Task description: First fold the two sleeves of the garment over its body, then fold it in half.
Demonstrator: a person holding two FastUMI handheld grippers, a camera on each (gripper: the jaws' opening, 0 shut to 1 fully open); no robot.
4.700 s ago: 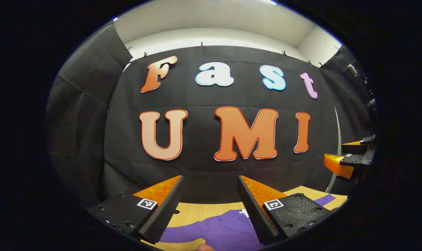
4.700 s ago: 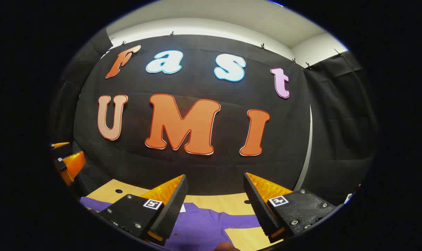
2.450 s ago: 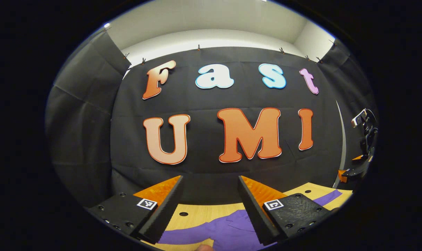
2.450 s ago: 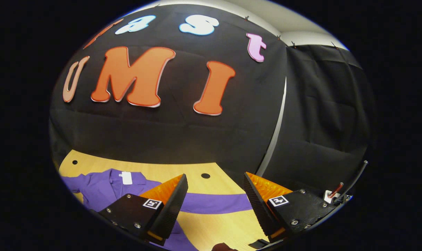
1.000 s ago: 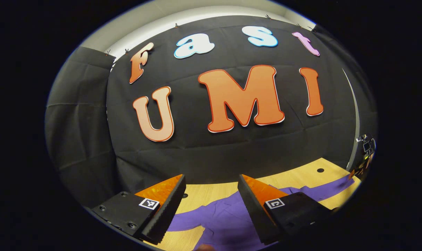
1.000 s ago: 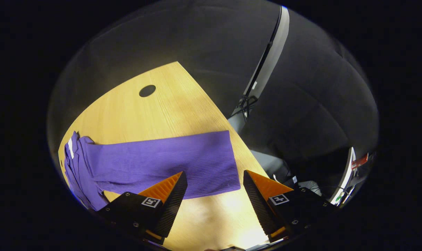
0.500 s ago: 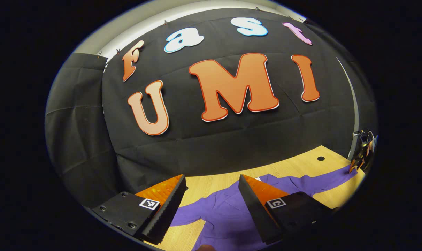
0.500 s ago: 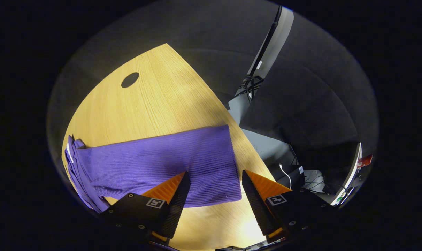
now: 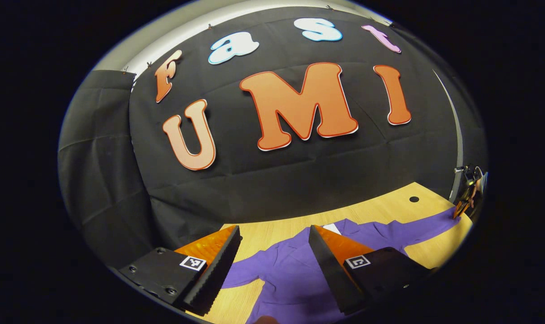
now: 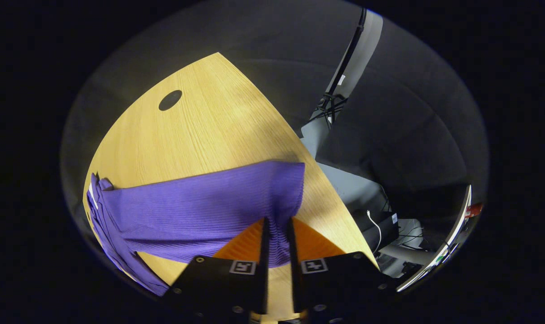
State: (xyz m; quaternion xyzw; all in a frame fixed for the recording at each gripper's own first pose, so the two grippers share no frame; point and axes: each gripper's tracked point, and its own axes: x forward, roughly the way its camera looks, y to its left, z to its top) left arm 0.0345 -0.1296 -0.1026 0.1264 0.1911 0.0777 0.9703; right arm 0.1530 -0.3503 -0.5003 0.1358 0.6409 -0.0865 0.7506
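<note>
A light wooden table [image 10: 209, 130] with a dark round hole [image 10: 170, 100] near its far edge is seen ahead of the right gripper. A purple garment [image 9: 295, 274] is spread flat on it, one sleeve [image 10: 200, 211] stretched toward the table's corner.

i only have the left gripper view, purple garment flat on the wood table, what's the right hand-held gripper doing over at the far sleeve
Observer: In the right gripper view the right hand-held gripper is shut on the cuff end of the purple ribbed sleeve.
Operator: is the sleeve off the table
Observer: The pinched cuff edge is bunched up between the fingers; the rest of the sleeve lies on the light wooden table.
Operator: how close to the table edge
Observer: The cuff sits right by the table's edge, beyond which a grey stand with cables drops away.
</note>
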